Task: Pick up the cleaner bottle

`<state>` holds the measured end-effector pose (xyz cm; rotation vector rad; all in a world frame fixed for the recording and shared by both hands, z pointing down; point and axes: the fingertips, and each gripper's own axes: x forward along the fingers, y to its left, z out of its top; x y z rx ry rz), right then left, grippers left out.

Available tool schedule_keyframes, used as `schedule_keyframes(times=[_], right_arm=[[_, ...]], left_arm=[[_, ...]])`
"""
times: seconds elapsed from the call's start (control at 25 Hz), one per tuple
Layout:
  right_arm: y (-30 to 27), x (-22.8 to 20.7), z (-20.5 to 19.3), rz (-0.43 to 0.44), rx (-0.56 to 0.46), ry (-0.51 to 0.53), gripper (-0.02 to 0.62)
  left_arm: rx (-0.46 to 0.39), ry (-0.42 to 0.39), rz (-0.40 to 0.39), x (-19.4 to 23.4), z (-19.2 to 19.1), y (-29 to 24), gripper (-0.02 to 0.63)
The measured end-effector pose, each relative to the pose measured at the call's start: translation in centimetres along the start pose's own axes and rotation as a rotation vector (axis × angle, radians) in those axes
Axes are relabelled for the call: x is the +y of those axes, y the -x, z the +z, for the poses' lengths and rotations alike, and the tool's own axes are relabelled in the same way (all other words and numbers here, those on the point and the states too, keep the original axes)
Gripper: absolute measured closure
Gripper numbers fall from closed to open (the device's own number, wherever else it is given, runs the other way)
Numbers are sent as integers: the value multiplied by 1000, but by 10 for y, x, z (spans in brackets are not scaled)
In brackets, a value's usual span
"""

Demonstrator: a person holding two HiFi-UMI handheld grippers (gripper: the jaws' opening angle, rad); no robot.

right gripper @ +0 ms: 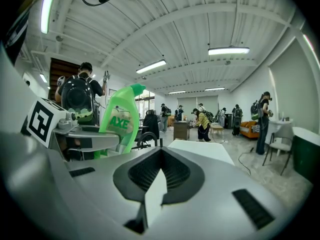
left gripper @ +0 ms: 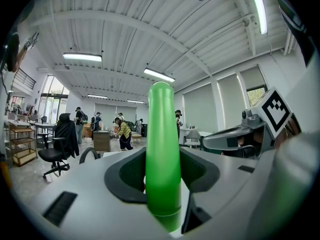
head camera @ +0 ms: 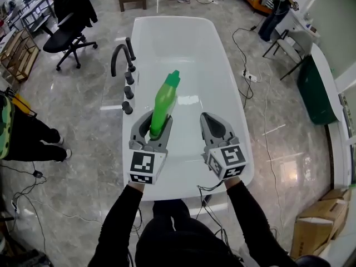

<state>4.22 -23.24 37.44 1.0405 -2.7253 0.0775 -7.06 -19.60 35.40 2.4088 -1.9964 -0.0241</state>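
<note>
The green cleaner bottle [head camera: 164,100] stands upright over the white bathtub [head camera: 225,65], its angled cap on top. My left gripper [head camera: 157,119] is shut on its lower body, one jaw on each side. In the left gripper view the bottle [left gripper: 162,149] fills the gap between the dark pads. In the right gripper view the bottle [right gripper: 121,118] shows its label, with the left gripper [right gripper: 75,130] below it. My right gripper [head camera: 209,118] hovers beside it to the right, shut with nothing in it [right gripper: 160,153].
A black faucet [head camera: 120,55] and knobs sit on the tub's left rim. A black office chair [head camera: 67,35] stands at the far left, a person's legs [head camera: 30,141] at the left edge. Cables [head camera: 245,77] run on the floor at right, cardboard boxes [head camera: 317,222] at the lower right.
</note>
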Motion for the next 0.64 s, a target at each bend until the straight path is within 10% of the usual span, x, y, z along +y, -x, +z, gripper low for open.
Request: schedule_keyframes(times=[0.64], right_arm=[[0, 0, -3, 7, 2, 13, 595]], left_arm=[[9, -2, 13, -1, -4, 2, 417]])
